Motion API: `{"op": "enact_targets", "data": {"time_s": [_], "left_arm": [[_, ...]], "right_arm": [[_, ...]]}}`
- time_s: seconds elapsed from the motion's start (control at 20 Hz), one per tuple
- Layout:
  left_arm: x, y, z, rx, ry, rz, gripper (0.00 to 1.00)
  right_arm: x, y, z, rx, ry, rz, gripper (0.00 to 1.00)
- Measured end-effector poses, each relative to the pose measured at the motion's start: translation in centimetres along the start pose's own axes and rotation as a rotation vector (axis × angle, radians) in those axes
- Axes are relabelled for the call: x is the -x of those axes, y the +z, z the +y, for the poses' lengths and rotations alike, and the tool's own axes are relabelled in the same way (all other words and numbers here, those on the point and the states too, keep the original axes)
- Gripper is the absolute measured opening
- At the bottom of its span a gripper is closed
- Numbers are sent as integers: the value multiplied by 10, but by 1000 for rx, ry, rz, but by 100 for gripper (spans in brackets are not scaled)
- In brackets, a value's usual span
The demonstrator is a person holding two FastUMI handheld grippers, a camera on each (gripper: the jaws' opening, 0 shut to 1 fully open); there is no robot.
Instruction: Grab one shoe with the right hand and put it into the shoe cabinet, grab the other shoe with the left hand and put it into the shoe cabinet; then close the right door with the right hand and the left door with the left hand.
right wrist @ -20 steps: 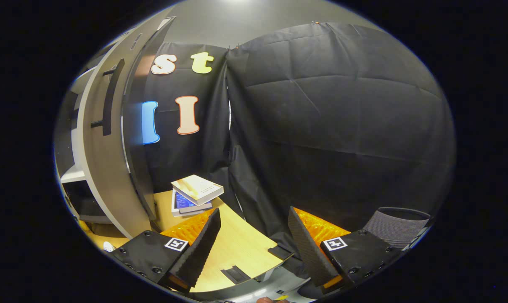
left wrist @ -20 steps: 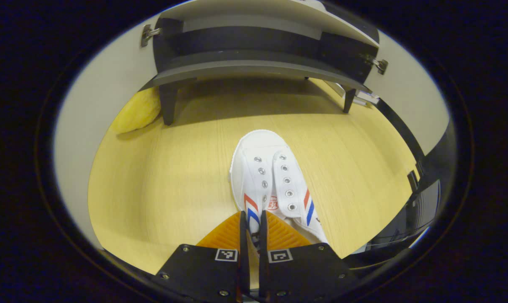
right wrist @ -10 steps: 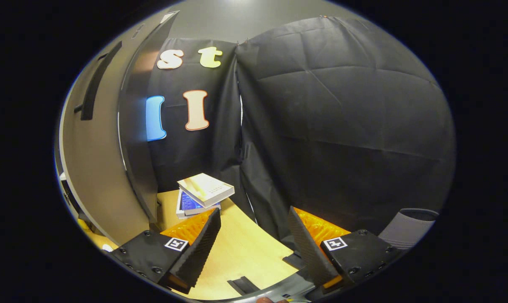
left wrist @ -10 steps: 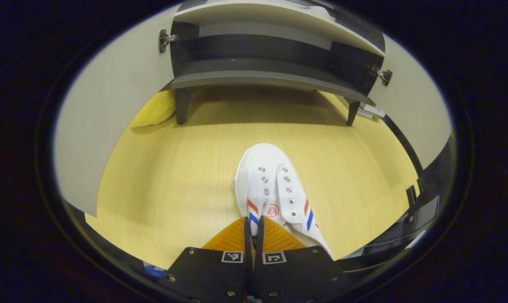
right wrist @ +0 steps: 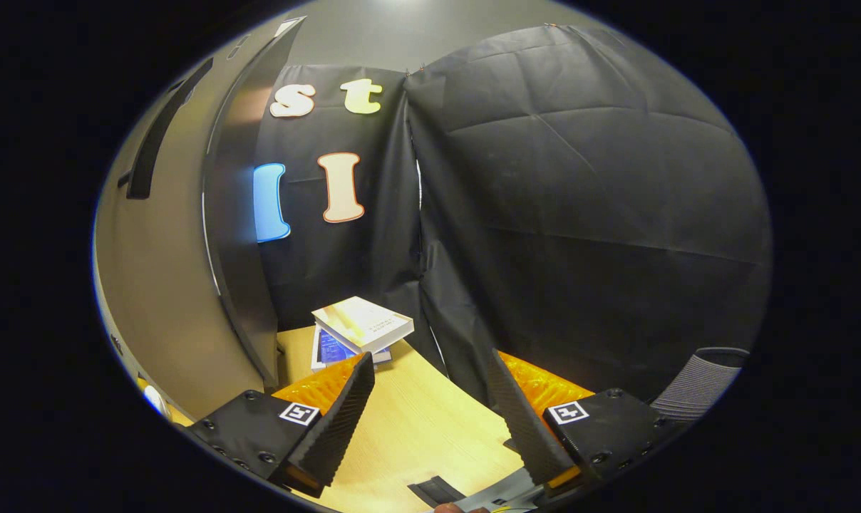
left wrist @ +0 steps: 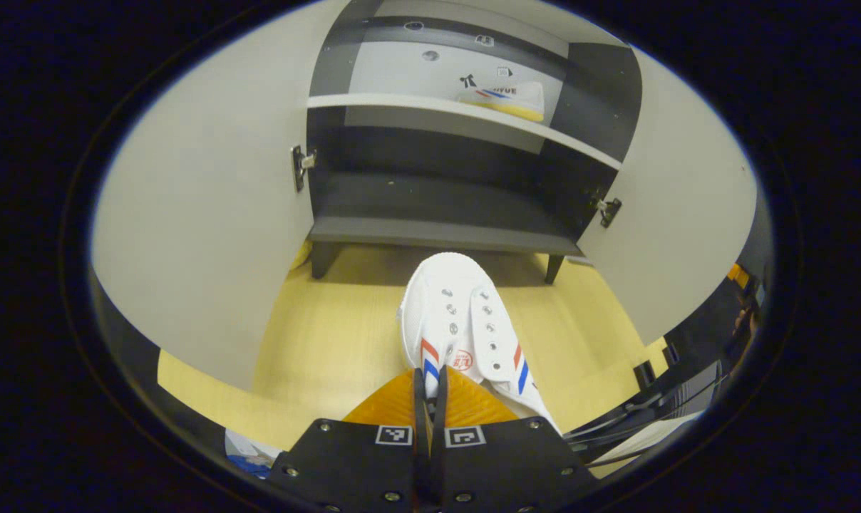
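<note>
In the left gripper view my left gripper [left wrist: 429, 381] is shut on the collar of a white canvas shoe [left wrist: 455, 324] with red and blue stripes, held off the wooden table with its toe toward the open shoe cabinet [left wrist: 445, 206]. The other shoe [left wrist: 505, 98] lies on the cabinet's upper shelf at the right. Both cabinet doors stand open: the left door [left wrist: 209, 221] and the right door [left wrist: 676, 214]. In the right gripper view my right gripper [right wrist: 430, 385] is open and holds nothing, beside the outer face of the right door [right wrist: 167, 278].
A stack of books [right wrist: 359, 329] lies on the table [right wrist: 409, 434] behind the right door, against the black cloth wall. A ribbed grey bin [right wrist: 698, 374] shows at the lower right. Bare tabletop [left wrist: 331, 335] lies in front of the cabinet's legs.
My left gripper has lifted the shoe off the table and tilted up toward the cabinet, so the shelves now show. The right gripper has drifted slightly right, staying open.
</note>
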State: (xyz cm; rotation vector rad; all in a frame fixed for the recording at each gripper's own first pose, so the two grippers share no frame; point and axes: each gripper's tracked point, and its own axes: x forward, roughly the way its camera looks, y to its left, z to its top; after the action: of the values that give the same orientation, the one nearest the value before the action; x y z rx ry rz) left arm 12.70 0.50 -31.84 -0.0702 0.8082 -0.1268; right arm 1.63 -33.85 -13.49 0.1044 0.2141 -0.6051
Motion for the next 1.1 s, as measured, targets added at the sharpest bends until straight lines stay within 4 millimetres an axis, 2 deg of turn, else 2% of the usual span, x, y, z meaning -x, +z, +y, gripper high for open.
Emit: {"op": "enact_targets", "data": {"time_s": [0.15,0.2,0.25,0.5,0.55,0.85,1.05,1.1], "left_arm": [[6,4,-1,-21,7,-94,1],[9,10,0,-24,4,-130,1],[12,11,0,-24,-4,-166,0],[5,6,1,5,-36,-306,1],[5,7,0,-10,-31,-329,1],[12,12,0,-27,16,-438,1],[20,16,0,-56,54,-495,1],[20,16,0,-59,59,-509,0]], "right_arm": [[-4,7,8,23,13,-25,100],[-5,8,9,27,15,-27,97],[-6,6,11,26,18,-23,100],[-9,0,18,20,31,-10,100],[-9,0,17,21,28,-10,97],[-9,-7,10,1,7,12,100],[-7,-4,-6,3,-24,11,100],[-7,-3,-10,0,-33,11,97]]}}
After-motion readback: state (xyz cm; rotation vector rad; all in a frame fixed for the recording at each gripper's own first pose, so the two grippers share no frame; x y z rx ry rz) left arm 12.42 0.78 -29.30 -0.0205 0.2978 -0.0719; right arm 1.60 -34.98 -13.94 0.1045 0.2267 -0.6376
